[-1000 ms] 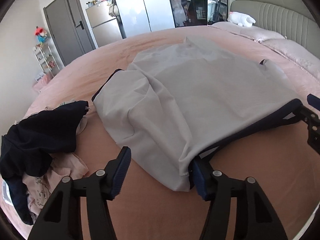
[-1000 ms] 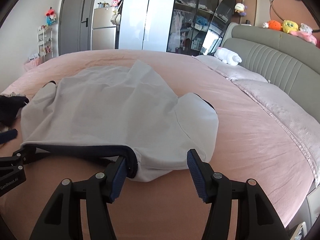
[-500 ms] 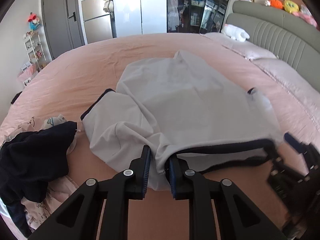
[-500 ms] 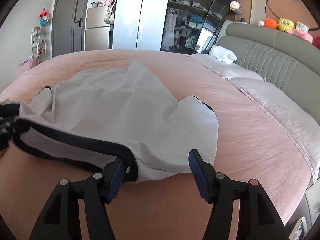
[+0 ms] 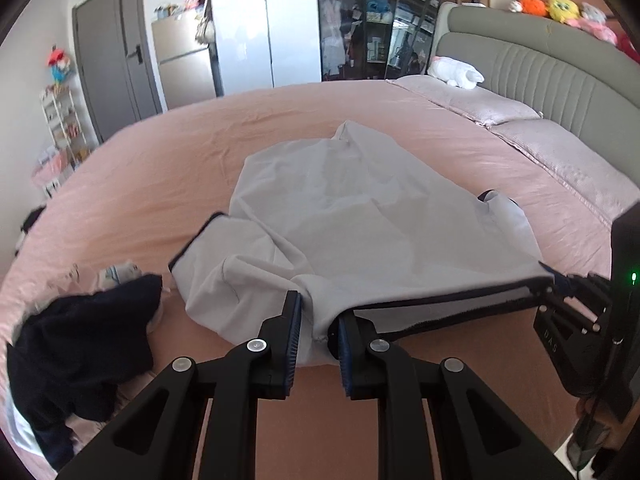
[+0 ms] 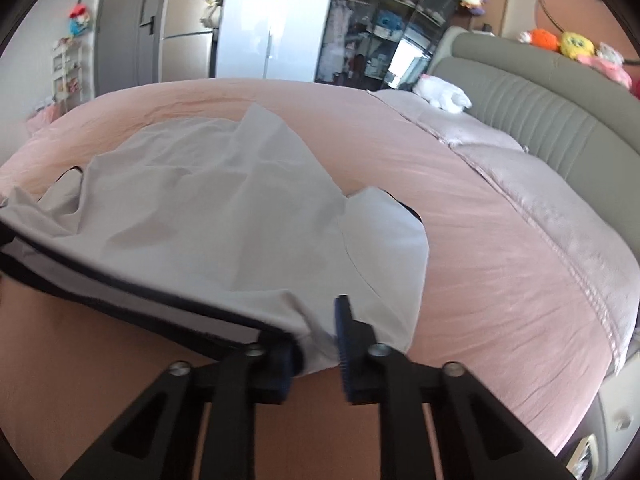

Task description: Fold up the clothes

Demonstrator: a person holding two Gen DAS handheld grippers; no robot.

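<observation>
So both grippers are pinching the near hem of the white garment (image 5: 360,216) right now. It's a pale, almost grey-white top with dark navy trim along the hem and the sleeve cuffs, spread out on the pink bed (image 5: 160,168) with the neck end pointing away toward the far side.

The left gripper (image 5: 316,336) has its two blue-padded jaws closed in on the near left corner of the hem, cloth bunched up between them. The right gripper (image 6: 316,340) is doing the same on the near right corner; its jaws are pressed onto the fabric, though that view is a bit motion-blurred so the exact bite is hard to read. From the left wrist camera you can see the right gripper over at the right edge with the hem pulled tight and lifted off the sheet in a straight line between the two tools. The rest of the top sags back down onto the bed, pretty wrinkled in the middle.

One sleeve (image 5: 224,256) flops out to the left, the other (image 6: 384,240) lies to the right.

Off to the left there's a pile of other clothes (image 5: 80,344), mostly something dark navy on top of lighter stuff, sitting apart from the white one. Grey padded headboard (image 6: 540,92) is on the right with a white plush toy (image 6: 440,94) near the pillows.
</observation>
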